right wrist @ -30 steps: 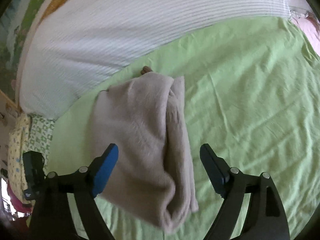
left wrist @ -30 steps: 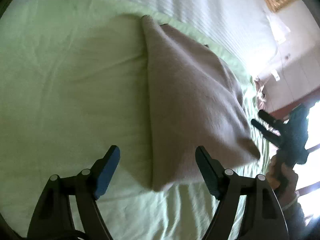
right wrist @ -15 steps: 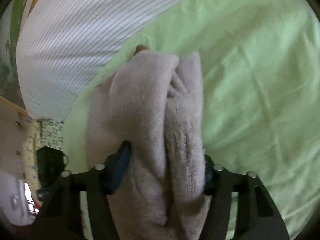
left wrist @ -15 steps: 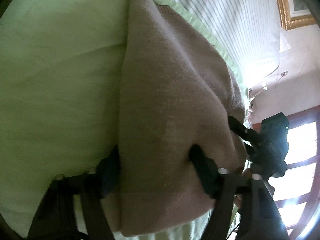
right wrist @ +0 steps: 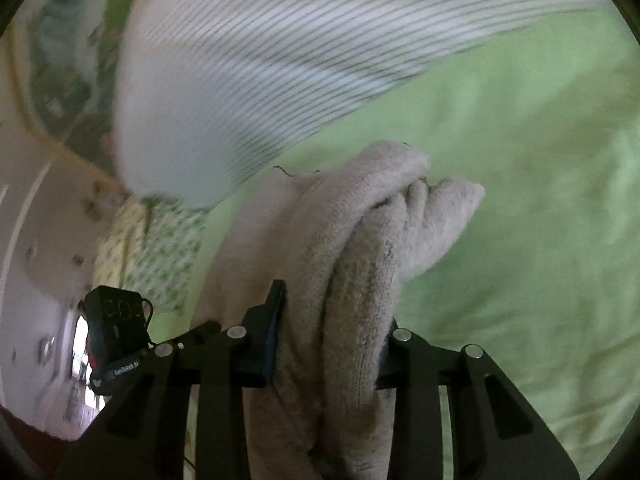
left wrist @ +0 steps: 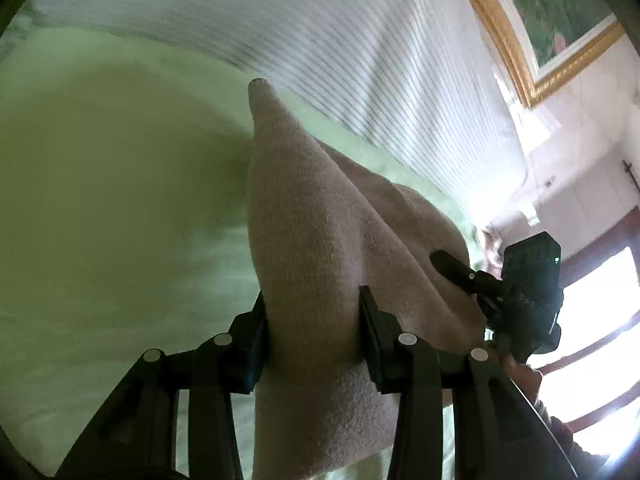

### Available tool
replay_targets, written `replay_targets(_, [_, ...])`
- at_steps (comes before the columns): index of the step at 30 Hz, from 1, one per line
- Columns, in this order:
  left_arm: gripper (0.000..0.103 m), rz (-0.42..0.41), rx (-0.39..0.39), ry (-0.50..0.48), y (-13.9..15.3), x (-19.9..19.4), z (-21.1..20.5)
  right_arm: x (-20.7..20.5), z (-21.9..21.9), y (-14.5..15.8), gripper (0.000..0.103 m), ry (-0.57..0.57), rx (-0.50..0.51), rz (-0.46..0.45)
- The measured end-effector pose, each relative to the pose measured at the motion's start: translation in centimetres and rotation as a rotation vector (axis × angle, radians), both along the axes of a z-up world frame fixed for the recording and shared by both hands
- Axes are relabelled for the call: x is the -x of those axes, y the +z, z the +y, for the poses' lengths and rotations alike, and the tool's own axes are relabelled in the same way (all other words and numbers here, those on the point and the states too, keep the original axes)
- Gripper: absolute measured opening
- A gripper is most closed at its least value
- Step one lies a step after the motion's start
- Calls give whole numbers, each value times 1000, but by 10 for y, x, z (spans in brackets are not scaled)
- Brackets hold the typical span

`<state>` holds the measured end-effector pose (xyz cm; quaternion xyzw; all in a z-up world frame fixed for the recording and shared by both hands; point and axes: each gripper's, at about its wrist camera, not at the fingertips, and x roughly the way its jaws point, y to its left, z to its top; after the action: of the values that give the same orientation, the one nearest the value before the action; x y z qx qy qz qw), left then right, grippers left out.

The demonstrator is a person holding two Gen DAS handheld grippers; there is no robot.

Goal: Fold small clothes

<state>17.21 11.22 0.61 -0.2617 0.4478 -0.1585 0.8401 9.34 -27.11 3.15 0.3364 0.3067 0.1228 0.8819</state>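
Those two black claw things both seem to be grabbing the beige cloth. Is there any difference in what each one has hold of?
The left gripper pinches a smooth, single-looking fold of the beige garment, while the right gripper squeezes a thicker bunch of several rolled layers. The left's cloth tapers to a narrow tip; the right's ends in blunt, rounded lumps. Both are shut on the same garment over the green sheet.

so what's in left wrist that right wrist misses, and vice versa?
Only left wrist: a gold picture frame, bright windows, and the right gripper from the side.
Only right wrist: a green-patterned cloth and the left gripper's black camera box.
Both: each view's own gripper (left gripper) shut on the beige knit garment, over the green sheet and striped white bedding.
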Motion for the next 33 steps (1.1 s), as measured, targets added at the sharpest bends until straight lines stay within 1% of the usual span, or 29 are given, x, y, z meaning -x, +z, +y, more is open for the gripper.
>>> replay_targets(2, [40,-11,-25,43,7,25,32,-14,34,0,35,68,-12,-31])
replay_targets(4, [40,-3,-47,76,9,45,58,-26,57,-5,35,113,-9,-27])
replay_targets(5, [40,8,-57,97,4,55,73,-34,75,-11,35,142,1,-16])
replay_targets(7, [40,36,-73,122,-7,67,86,-44,94,-23,35,173,4,9])
replay_targets(8, [40,53,-89,129,-16,71,90,-51,107,-34,34,190,16,37])
replay_targets(10, [40,82,-140,117,-32,79,94,-58,121,-52,35,197,60,90])
replay_targets(11, [40,106,-163,108,-41,83,93,-61,124,-58,36,191,75,114])
replay_targets(12, [41,118,-165,101,-46,84,92,-63,125,-69,41,174,93,157])
replay_targets(13, [44,120,-164,99,-49,88,93,-65,125,-73,46,165,94,171])
replay_targets(14, [46,122,-172,100,-49,91,94,-63,121,-76,62,141,95,187])
replay_targets(15, [51,129,-189,102,-46,93,94,-59,118,-76,70,114,100,200])
replay_targets(18, [54,111,-257,87,-32,105,94,-41,114,-60,70,57,141,190])
replay_targets(19, [60,105,-290,75,-27,114,93,-32,111,-52,70,44,164,180])
replay_targets(21, [66,94,-329,63,-25,129,95,-13,109,-39,70,25,194,154])
replay_targets(22, [66,83,-345,50,-24,142,97,-2,109,-34,70,17,209,142])
replay_targets(25, [66,62,-428,9,-20,167,90,27,115,-21,69,-4,241,102])
replay_targets(26, [66,56,-458,-13,-21,175,85,39,120,-18,67,2,237,85])
replay_targets(28, [66,56,-515,-53,-28,185,75,48,127,-16,60,21,233,84])
replay_targets(30, [66,61,-566,-79,-34,189,65,51,142,-22,49,54,226,110])
replay_targets(31, [64,60,-594,-91,-39,192,61,52,147,-25,48,59,230,121])
replay_targets(33, [64,52,-618,-104,-43,195,57,50,153,-35,46,63,251,152])
